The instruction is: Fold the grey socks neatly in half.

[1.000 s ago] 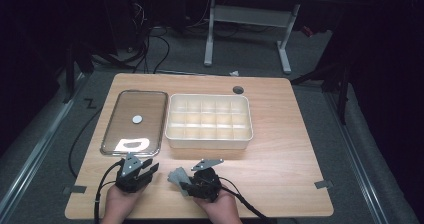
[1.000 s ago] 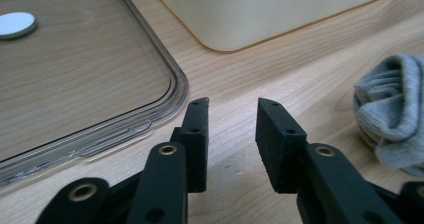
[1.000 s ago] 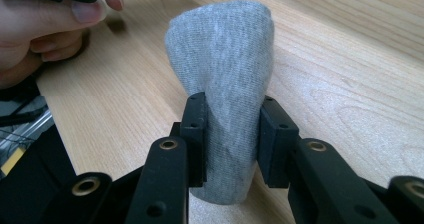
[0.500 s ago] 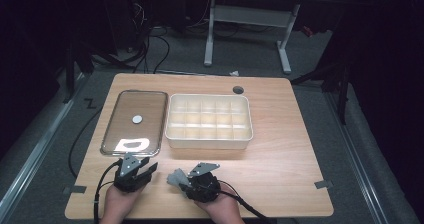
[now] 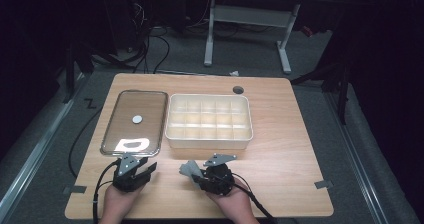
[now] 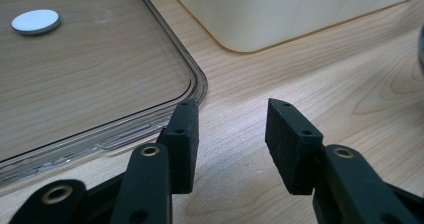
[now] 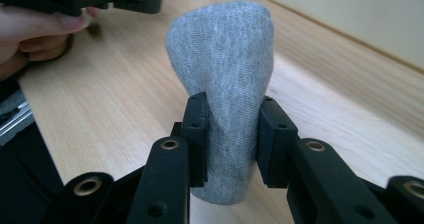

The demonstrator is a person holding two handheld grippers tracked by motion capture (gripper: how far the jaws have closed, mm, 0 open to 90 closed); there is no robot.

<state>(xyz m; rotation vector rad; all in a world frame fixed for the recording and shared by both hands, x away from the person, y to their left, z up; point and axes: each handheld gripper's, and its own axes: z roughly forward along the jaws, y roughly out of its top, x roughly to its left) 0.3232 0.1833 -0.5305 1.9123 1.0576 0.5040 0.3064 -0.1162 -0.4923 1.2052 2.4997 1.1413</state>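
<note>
Near the table's front edge, right claw (image 7: 231, 139) clamps a grey sock (image 7: 225, 79); left claw (image 6: 231, 144) gapes; no readable writing.

From my station this reads as a lab or recording workroom. I see a light wooden table (image 5: 280, 149) standing alone on grey carpet (image 5: 45, 134), black cables (image 5: 150, 44) trailing over the floor behind it, the white metal legs of a desk (image 5: 282, 54) beyond, and darkness around the lit tabletop.
</note>
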